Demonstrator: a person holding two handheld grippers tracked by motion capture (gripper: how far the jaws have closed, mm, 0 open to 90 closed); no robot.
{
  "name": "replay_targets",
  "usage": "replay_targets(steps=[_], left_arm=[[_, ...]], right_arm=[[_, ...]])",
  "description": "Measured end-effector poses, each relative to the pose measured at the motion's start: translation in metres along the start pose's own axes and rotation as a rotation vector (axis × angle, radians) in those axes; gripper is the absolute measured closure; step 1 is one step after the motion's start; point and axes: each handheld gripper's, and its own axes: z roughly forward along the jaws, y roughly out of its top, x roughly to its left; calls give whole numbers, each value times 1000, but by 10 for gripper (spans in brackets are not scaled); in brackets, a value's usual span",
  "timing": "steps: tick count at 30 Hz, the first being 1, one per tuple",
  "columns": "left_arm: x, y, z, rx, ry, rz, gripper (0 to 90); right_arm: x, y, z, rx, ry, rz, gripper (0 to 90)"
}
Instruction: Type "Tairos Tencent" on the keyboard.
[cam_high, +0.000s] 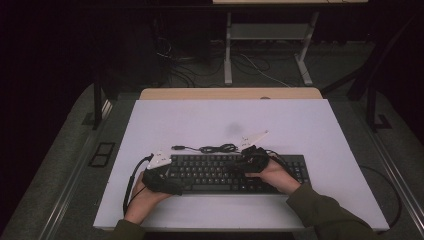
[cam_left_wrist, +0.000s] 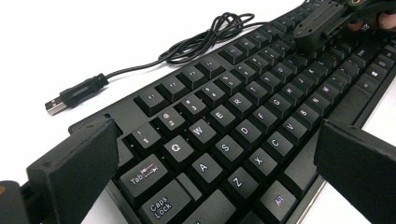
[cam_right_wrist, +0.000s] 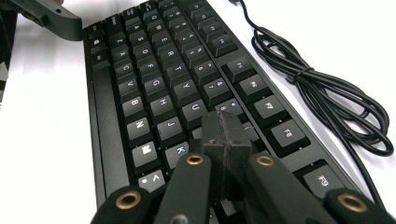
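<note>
— Where's the keyboard (cam_high: 215, 174), and which way does it run?

— It lies on the near half of the white table (cam_high: 210, 120), long axis running left to right across it, parallel to the near edge. The space-bar side faces the person; the function-key row faces away.

— And its cable?

— The cable (cam_high: 218, 148) is bundled in loose loops just behind the far edge, with the USB plug (cam_left_wrist: 57, 106) lying on the table and pointing towards the keyboard's left end.

— The left gripper?

— The left gripper (cam_left_wrist: 219, 168) sits at the left end, its jaws spread wide — one on each side of the Tab-to-Z corner, pressing nothing.

— The right gripper?

— The right gripper (cam_right_wrist: 226, 122) hovers low over the middle keys, around K and the keys above it. Its jaws are pressed together with nothing between them; whether the tips touch a key I cannot tell.
</note>
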Motion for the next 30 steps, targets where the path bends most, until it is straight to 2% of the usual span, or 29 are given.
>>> replay_targets(steps=[11, 24, 30], left_arm=[[0, 0, 0, 2, -4, 2, 0], [0, -1, 0, 2, -8, 3, 0], [0, 0, 1, 3, -9, 8, 1]], right_arm=[[1, -1, 2, 27, -19, -13, 894], [1, -1, 1, 23, -16, -17, 892], [0, -1, -2, -3, -13, -13, 828]])
